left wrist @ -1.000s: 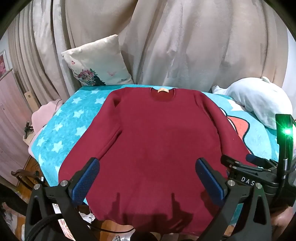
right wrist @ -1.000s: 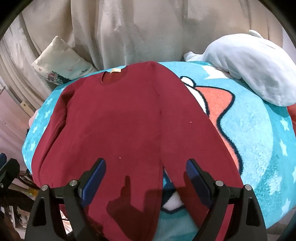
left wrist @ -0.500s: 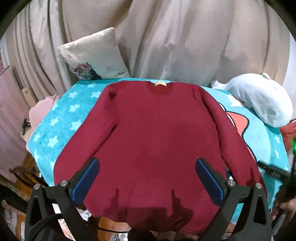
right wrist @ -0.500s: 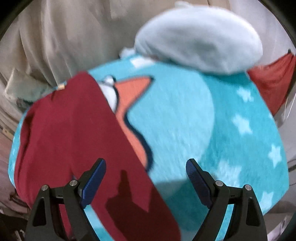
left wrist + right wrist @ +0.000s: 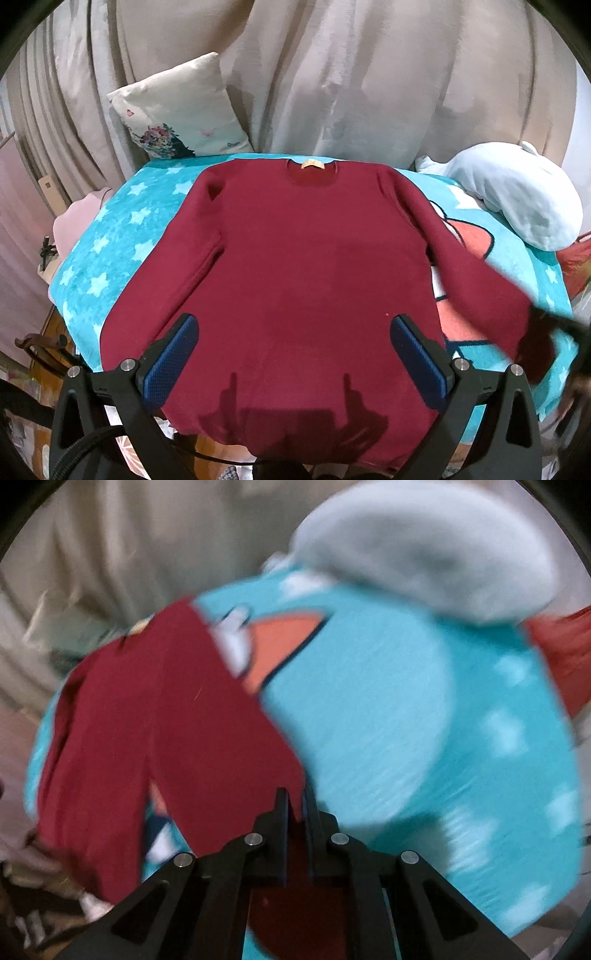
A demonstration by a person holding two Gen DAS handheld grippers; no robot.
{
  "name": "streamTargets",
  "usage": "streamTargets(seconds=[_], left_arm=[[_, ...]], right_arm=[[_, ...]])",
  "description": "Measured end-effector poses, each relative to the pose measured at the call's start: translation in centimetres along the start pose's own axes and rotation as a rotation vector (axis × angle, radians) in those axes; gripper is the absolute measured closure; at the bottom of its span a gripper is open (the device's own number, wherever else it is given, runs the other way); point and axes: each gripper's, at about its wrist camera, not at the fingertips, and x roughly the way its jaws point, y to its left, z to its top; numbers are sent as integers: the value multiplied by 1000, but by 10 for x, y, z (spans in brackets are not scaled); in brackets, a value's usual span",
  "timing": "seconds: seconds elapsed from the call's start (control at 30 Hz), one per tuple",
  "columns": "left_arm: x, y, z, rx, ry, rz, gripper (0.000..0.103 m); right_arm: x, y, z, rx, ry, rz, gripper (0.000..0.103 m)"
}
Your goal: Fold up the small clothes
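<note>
Maroon sweater (image 5: pixel 303 266) spread flat on turquoise blanket (image 5: pixel 122 236). Soft, limp, light knit; best pinched at cuff or hem. Right tongs (image 5: pixel 294 805) clamped on sleeve cuff (image 5: pixel 236 775). Left tongs (image 5: pixel 295 354) spread wide, empty, over hem.

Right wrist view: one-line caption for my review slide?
Right tongs shut on the maroon sweater's sleeve, above the turquoise blanket; image motion-blurred.
</note>
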Motion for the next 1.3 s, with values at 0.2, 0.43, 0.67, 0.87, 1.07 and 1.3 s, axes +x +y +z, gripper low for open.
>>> streamTargets(seconds=[0.2, 0.43, 0.67, 0.87, 1.07, 1.3], left_arm=[[3, 5, -1, -13, 11, 2, 0], [8, 13, -9, -41, 35, 12, 0], [9, 53, -7, -139, 24, 40, 0], [10, 123, 4, -243, -12, 94, 0], [12, 208, 4, -318, -17, 186, 0], [19, 311, -15, -422, 25, 272, 0]], right_arm=[[-24, -29, 42, 95, -140, -216, 80], [-26, 5, 28, 34, -145, -115, 47], [-4, 58, 18, -52, -95, 29, 47], [-11, 115, 22, -139, -96, 77, 47], [0, 191, 27, -194, -39, 138, 47], [5, 326, 9, -382, 16, 245, 47]])
